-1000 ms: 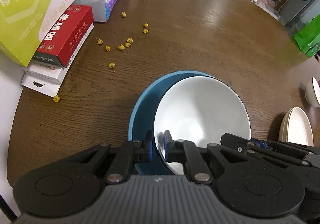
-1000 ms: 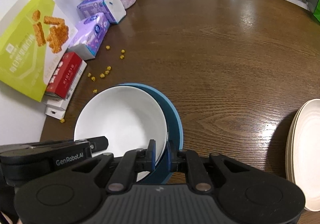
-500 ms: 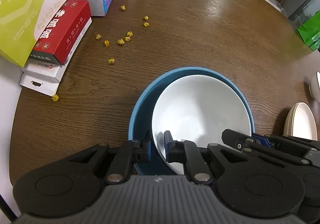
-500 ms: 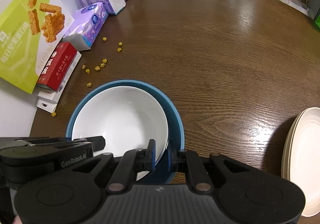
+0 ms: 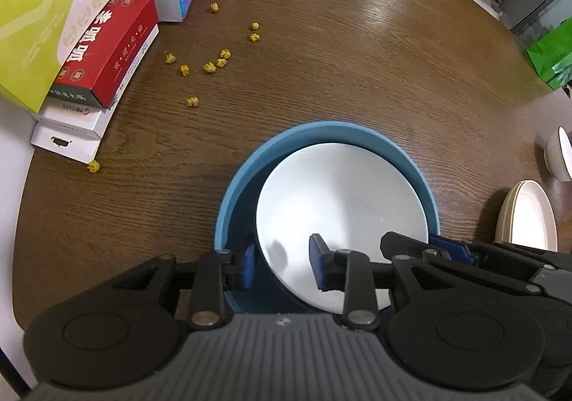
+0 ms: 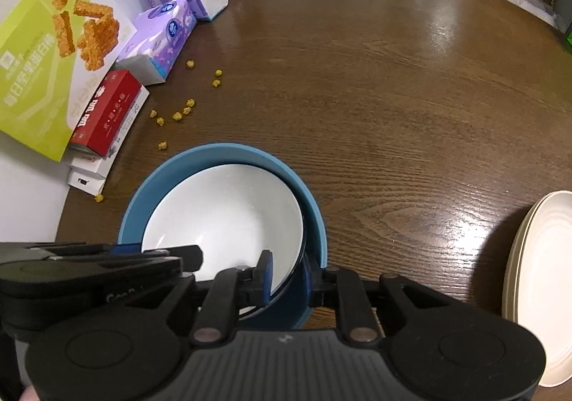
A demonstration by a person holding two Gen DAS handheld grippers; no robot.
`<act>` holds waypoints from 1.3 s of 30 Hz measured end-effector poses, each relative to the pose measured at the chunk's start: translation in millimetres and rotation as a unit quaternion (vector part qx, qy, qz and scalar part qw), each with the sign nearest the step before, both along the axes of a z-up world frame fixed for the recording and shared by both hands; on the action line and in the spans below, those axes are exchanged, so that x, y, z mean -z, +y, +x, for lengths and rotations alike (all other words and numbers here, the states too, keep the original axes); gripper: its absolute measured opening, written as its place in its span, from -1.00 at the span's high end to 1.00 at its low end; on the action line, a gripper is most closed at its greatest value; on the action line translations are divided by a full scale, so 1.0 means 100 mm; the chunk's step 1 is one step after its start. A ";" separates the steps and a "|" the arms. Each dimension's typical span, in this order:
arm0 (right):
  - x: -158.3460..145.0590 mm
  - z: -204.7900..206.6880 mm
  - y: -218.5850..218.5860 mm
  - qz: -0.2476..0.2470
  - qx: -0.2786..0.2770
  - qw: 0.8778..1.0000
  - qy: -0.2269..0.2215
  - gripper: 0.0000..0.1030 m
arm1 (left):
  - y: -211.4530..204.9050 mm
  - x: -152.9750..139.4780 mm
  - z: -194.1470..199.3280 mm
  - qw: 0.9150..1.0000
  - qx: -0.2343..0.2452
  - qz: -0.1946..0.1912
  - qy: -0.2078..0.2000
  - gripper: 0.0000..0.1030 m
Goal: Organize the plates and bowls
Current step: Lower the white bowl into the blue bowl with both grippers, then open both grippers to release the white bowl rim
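Now white bowl (image 5: pixel 343 201) inside blue bowl (image 5: pixel 239 208)

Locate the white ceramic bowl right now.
The white ceramic bowl sits nested inside the blue bowl on the wooden table, low centre in both wrist views, its near rim between the fingers of both grippers.

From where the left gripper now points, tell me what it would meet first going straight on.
The left gripper straddles the near rim of the white bowl, which sits in the blue bowl. Going straight on, its jaws, which have just been opening, would probably meet those two bowls first, though depth is unclear.
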State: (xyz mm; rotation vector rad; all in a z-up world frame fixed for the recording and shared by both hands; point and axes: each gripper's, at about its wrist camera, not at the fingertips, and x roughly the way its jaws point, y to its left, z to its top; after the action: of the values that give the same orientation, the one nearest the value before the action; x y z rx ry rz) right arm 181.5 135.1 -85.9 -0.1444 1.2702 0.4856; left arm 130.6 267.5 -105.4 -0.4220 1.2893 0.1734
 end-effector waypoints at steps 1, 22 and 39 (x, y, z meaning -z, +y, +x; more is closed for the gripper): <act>0.00 0.00 -0.01 0.002 0.001 1.000 0.003 0.68 | 0.00 0.00 0.00 1.000 -0.001 -0.003 0.002 0.36; -0.04 0.15 -0.21 0.067 0.043 0.995 0.060 0.65 | 0.12 -0.02 0.00 0.998 -0.023 -0.062 -0.003 0.04; -0.15 0.16 -0.33 0.114 0.046 0.990 0.074 0.39 | 0.18 0.02 -0.01 0.995 -0.042 -0.095 -0.007 -0.14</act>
State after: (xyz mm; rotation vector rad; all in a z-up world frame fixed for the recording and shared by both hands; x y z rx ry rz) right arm 197.2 101.8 -71.0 0.1452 1.3501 0.5655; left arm 129.7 285.7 -107.1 -0.6400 1.2794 0.1179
